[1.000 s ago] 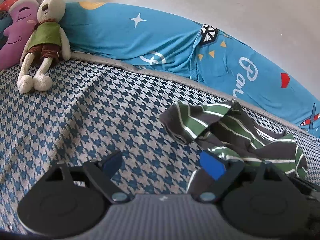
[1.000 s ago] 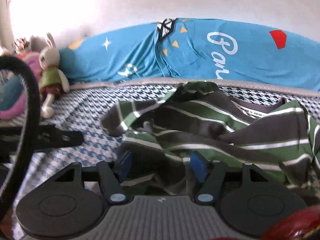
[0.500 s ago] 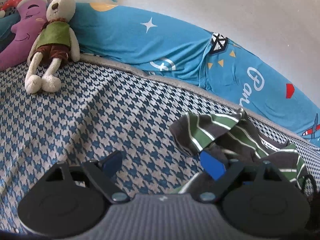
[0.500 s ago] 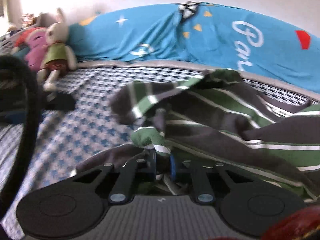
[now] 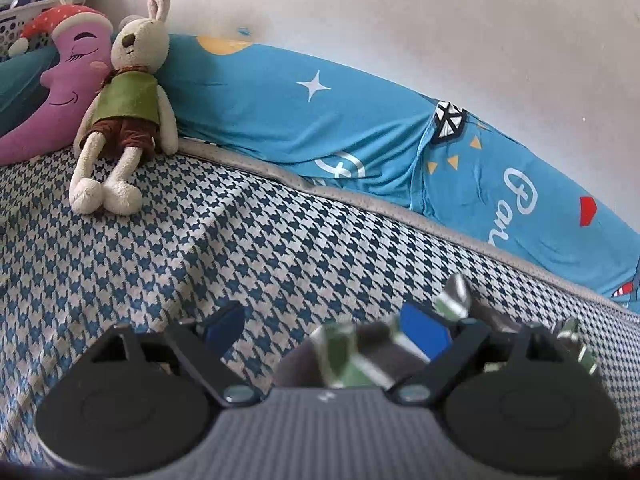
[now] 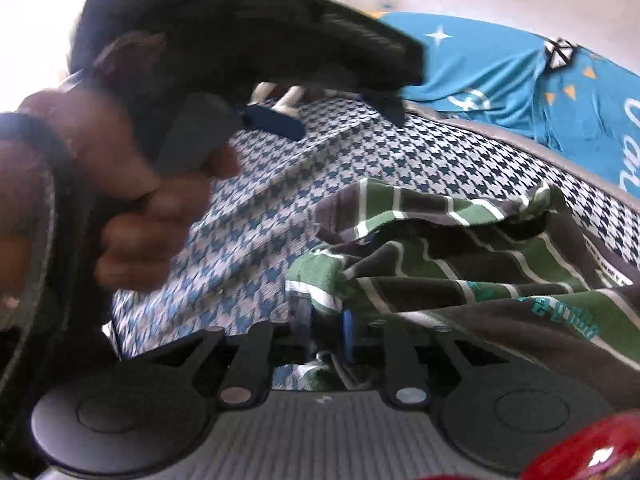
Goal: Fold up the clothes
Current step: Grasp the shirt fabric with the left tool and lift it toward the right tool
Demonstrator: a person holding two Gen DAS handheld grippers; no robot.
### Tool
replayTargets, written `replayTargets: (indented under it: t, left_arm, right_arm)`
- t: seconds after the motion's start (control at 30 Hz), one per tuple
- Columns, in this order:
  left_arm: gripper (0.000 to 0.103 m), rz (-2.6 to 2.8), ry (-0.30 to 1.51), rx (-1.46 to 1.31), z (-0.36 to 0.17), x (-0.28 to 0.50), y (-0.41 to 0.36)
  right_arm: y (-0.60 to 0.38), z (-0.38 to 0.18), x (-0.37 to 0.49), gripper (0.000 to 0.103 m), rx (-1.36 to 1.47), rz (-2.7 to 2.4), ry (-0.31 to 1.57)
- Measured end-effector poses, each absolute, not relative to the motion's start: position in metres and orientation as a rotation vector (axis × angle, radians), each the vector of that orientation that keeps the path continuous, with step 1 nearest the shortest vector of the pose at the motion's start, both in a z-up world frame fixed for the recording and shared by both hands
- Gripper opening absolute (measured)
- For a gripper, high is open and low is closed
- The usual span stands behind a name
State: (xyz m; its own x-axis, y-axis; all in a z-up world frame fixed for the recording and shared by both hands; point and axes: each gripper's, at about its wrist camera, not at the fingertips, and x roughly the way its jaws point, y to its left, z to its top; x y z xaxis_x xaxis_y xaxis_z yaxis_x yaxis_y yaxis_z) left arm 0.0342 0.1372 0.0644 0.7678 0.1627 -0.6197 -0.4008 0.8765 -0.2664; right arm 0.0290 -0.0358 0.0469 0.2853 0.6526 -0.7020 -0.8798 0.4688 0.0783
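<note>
Between the right gripper's (image 6: 326,330) opening jaws sits the striped shirt's (image 6: 460,264) edge.

The shirt (image 6: 460,264) is dark grey with green and white stripes. The bed cover (image 5: 248,248) is blue-and-white houndstooth. The rabbit toy (image 5: 128,108) is cream, wearing green.

The green, grey and white striped garment (image 6: 460,264) lies crumpled on the houndstooth bedcover (image 6: 360,160), apparently bunched in folds.
</note>
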Motion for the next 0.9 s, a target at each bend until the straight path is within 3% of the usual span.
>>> replayTargets:
  t: [0.23,0.9]
  left_arm:
    - [0.092,0.24,0.62,-0.391,0.059,0.044,0.126]
    - [0.091,0.077,0.711,-0.238,0.029,0.106,0.06]
  right_arm:
    - [-0.063,0.07,0.041,0.042,-0.268,0.983,0.735]
    - [-0.175,0.084,0.132,0.044,0.092,0.428,0.849]
